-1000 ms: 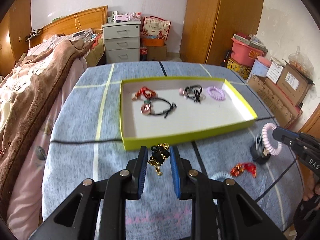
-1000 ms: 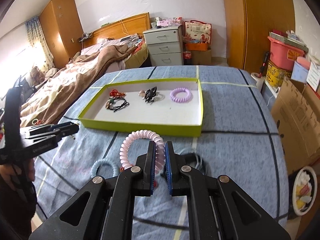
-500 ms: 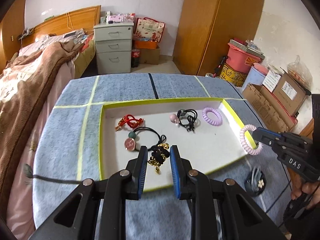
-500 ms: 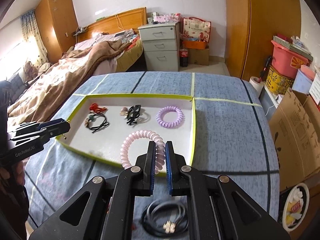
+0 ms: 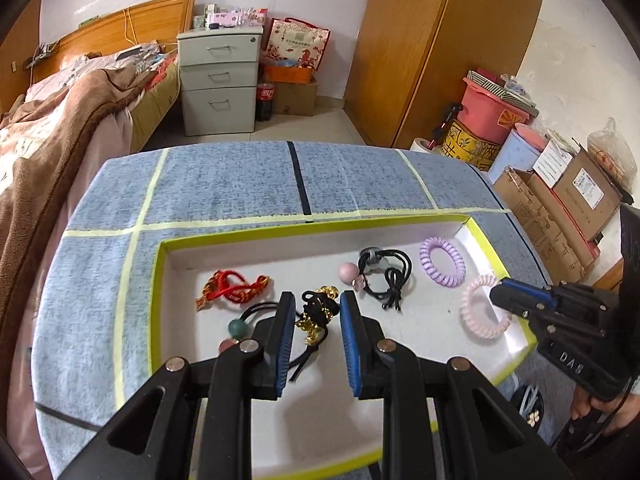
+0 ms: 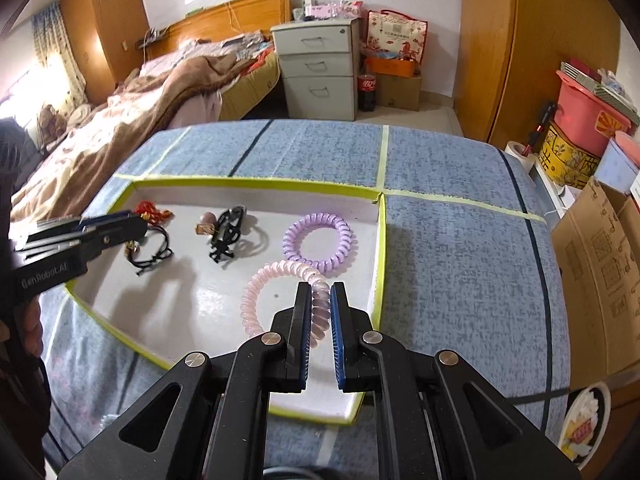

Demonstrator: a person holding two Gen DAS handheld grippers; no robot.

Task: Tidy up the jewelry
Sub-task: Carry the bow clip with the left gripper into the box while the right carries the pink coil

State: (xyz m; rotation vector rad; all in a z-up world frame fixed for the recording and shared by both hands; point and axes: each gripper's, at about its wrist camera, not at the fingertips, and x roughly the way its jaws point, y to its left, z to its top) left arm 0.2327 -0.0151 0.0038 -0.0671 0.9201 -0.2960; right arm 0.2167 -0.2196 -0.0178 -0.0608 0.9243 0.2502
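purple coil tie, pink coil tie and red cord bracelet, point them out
purple coil tie (image 6: 319, 241), right wrist view, on its left coil.
pink coil tie (image 6: 256, 288), right wrist view, on its left arc.
red cord bracelet (image 5: 234, 289), left wrist view, on its knotted middle.
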